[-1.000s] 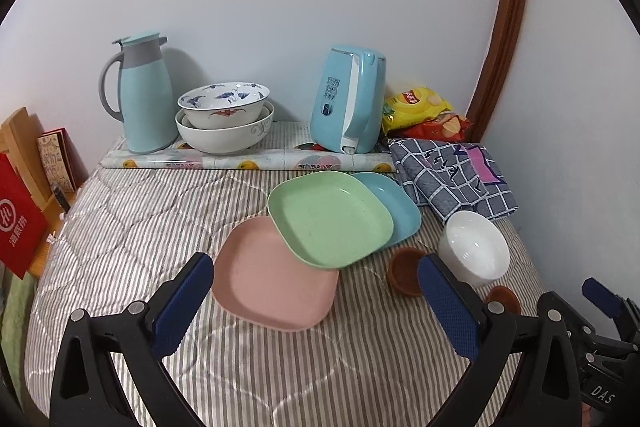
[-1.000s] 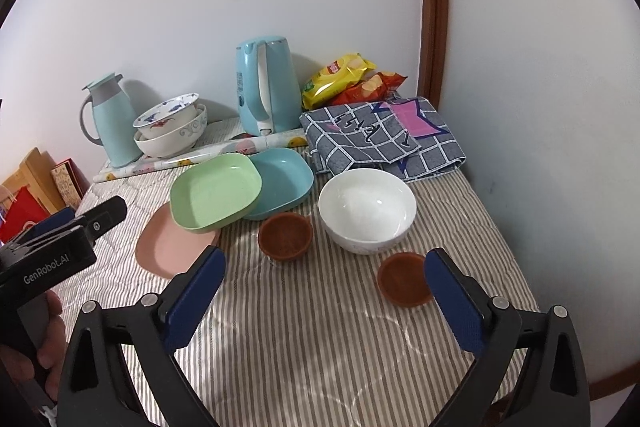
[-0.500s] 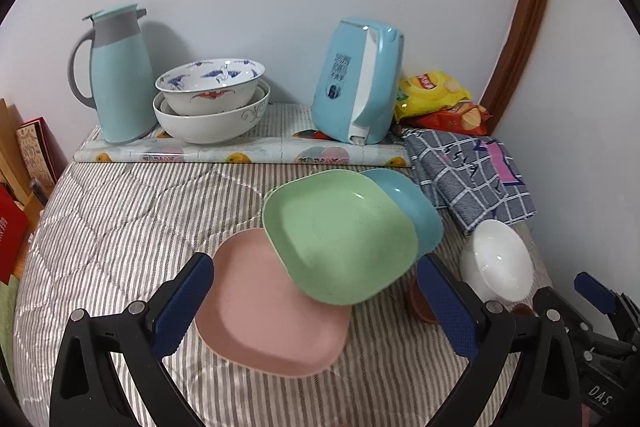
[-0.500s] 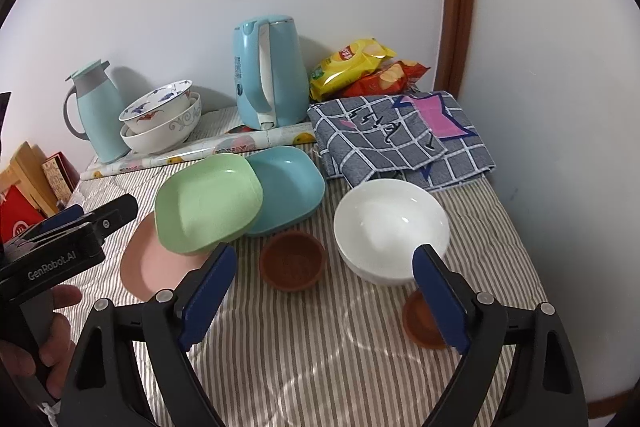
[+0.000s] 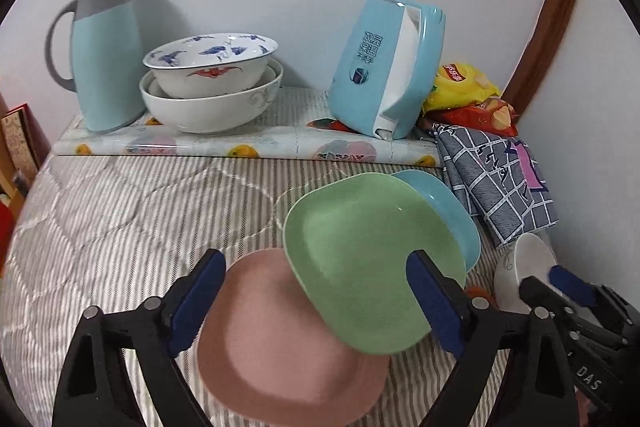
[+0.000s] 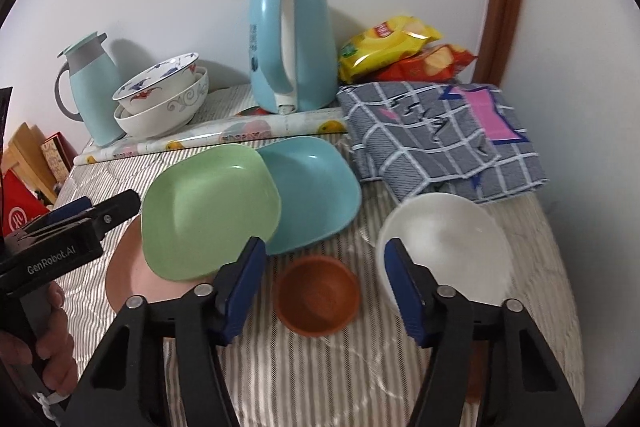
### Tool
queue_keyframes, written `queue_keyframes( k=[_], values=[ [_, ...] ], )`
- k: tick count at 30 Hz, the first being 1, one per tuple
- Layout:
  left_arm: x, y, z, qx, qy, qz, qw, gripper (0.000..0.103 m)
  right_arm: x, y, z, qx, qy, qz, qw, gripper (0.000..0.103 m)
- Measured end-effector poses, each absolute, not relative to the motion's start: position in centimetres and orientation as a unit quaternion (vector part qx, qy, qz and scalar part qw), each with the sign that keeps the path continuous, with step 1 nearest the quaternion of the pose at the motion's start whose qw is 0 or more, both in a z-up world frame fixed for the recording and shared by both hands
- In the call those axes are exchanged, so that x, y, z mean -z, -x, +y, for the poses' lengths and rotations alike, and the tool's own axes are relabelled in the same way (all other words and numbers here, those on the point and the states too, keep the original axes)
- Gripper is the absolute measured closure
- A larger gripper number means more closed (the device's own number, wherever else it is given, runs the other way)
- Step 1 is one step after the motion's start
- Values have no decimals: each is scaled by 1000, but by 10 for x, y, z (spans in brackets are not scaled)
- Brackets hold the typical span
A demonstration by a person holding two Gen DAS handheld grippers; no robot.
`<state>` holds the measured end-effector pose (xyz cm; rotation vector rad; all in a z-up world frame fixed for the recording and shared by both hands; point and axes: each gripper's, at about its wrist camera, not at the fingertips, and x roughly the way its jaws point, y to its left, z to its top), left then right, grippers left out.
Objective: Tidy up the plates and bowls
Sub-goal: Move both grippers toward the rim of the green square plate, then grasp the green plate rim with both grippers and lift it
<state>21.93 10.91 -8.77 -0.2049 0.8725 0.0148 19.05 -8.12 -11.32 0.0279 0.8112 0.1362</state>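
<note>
Soft, even indoor light; the thermos jug and kettle cast faint shadows on the wall. Fisheye bending darkens every corner (straight edges bow), and the white bowl looks slightly motion-blurred.

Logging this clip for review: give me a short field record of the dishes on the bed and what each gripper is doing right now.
surface: striped quilt
plates: green plate overlapping blue plate and pink plate
loose bowls: white bowl, small brown bowl
stacked bowls: patterned bowl nested in big white bowl, at the back
left gripper: jaws closing, over the pink and green plates, no grip
right gripper: jaws closing, over the small brown bowl, no grip
</note>
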Motion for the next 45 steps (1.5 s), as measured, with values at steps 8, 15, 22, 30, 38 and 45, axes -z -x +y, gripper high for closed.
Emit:
queue_keyframes(
  k=[8, 15, 22, 30, 38, 45],
  values=[
    [112, -250, 118, 0, 125, 438, 890, 34, 129, -215, -71, -86, -24, 414, 906, 58],
    [124, -269, 119, 16, 127, 442, 888, 39, 141, -229, -62, -101, -41, 434, 895, 60],
    [136, -282, 122, 23, 134, 451, 882, 59, 156, -240, -49, -108, -36, 460, 880, 70],
    [141, -285, 124, 32, 140, 452, 880, 91, 160, -248, -46, -94, -8, 454, 886, 88],
    [132, -277, 123, 33, 144, 447, 882, 92, 156, -247, -53, -85, -16, 444, 892, 92],
    [119, -261, 125, 30, 143, 438, 887, 93, 146, -235, -54, -86, -19, 432, 897, 93]
  ],
)
